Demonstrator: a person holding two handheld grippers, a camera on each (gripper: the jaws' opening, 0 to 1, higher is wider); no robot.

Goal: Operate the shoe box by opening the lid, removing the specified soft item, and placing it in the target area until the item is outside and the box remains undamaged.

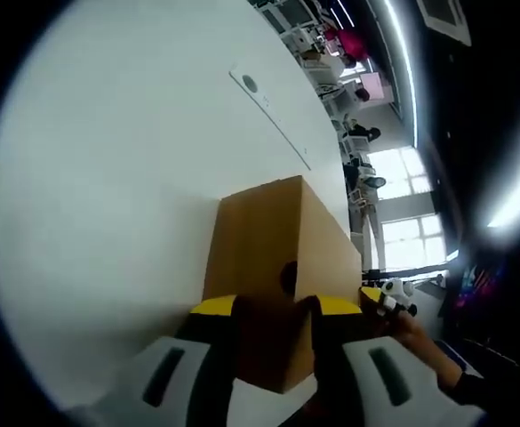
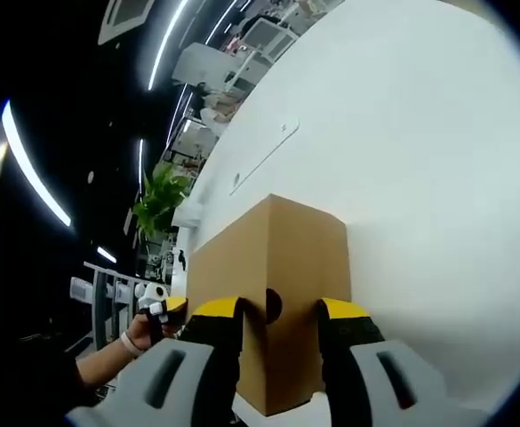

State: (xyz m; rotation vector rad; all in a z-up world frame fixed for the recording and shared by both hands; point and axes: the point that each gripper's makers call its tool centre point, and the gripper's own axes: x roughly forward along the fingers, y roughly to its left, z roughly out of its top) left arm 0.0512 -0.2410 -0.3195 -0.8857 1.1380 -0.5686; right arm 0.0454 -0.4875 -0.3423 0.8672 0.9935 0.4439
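While both grippers are parked at opposite ends of the box, here's how it lies:

Shoe box: the brown cardboard shoe box [image 1: 273,267] sits on the white bench [image 1: 108,178], lid looks shut as far as I can tell. No soft item to be seen, so I'd guess it's inside.

Left gripper: the left gripper [image 1: 273,316] has its yellow-tipped jaws spread, one either side of the near end face of the box. Whether the tips actually touch the cardboard, can't say, they're right at it.

Right gripper: the right gripper [image 2: 273,318] does much the same at the other end of the shoe box [image 2: 277,276], jaws parted and straddling the end panel.

Finger hole: each end face has a dark round hole [image 1: 288,277], and in the right gripper view its hole [image 2: 273,305] sits dead centre between the jaws. Pretty sure that's the relation that matters here.

Long axis: the box runs straight away from each set of jaws, so its length lies between the two hands, which face each other across it. Neither looks nearer than the other.

Other hand: in the left gripper view the opposite gripper's yellow tip [image 1: 375,298] peeks past the far right corner of the box; in the right gripper view a hand [image 2: 144,334] shows past the far left edge.

Next move (my guess): the lid has to come up from both ends together, evenly, or the cardboard may twist or crease.

Bench: white bench [image 2: 420,178], with a long flat cover plate [image 1: 268,107] in it beyond the box.
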